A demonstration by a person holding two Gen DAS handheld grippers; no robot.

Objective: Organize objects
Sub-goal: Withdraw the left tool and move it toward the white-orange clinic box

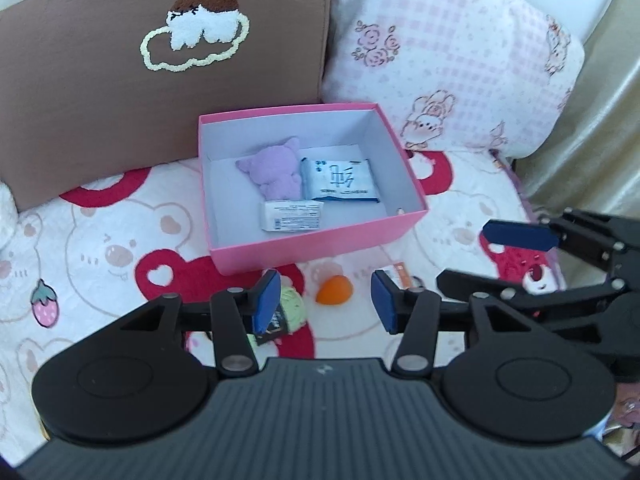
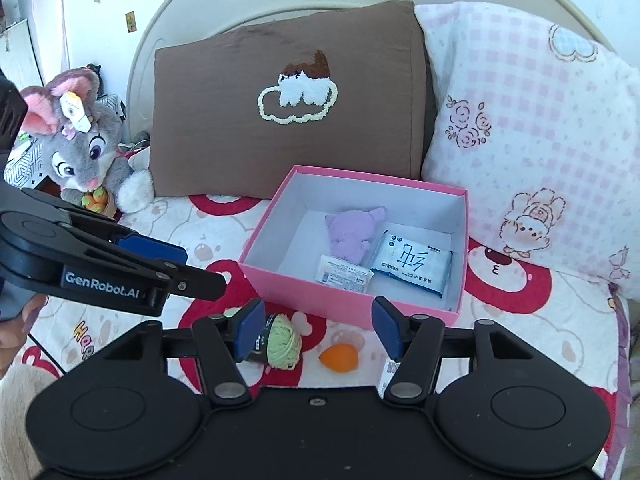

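Observation:
A pink box [image 1: 320,246] [image 2: 308,300] sits on the bed and holds a purple plush [image 1: 274,172] [image 2: 352,234], a blue-white tissue pack [image 1: 340,180] [image 2: 412,266] and a small white packet [image 1: 292,216] [image 2: 344,274]. In front of the box lie an orange egg-shaped sponge [image 1: 334,289] [image 2: 339,357], a green yarn ball [image 1: 294,306] [image 2: 284,340] and a small tag [image 1: 402,274] [image 2: 390,372]. My left gripper [image 1: 326,306] is open above the sponge. My right gripper [image 2: 316,330] is open above the sponge and yarn. Each shows in the other's view.
A brown cat pillow [image 1: 120,80] [image 2: 288,100] and a pink checked pillow [image 1: 448,52] [image 2: 532,128] stand behind the box. A grey bunny plush [image 2: 84,144] sits at the far left by the headboard [image 2: 192,12]. The bear-print blanket [image 1: 100,252] covers the bed.

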